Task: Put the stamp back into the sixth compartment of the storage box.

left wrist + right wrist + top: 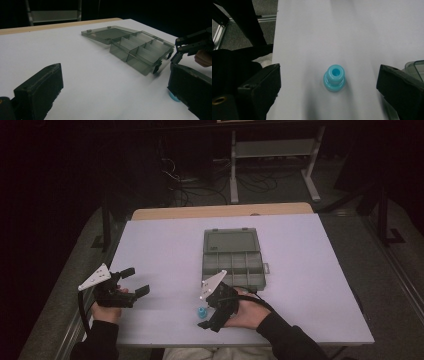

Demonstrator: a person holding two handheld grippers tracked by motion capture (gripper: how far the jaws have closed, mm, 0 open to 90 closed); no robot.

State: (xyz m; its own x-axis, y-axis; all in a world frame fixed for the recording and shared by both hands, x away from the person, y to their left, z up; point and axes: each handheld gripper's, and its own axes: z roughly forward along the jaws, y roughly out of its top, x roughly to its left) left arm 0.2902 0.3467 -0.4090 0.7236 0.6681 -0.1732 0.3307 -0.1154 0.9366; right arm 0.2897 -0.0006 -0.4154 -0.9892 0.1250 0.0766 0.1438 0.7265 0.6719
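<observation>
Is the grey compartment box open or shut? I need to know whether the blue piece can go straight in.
Open. The grey compartment box has its lid folded back flat on the table, with the dividers exposed and the visible compartments empty.

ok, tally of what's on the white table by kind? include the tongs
Blue plastic piece: 1
Grey compartment box, lid open: 1
Tongs: 2, left tongs and right tongs, both open
Total: 4
</observation>
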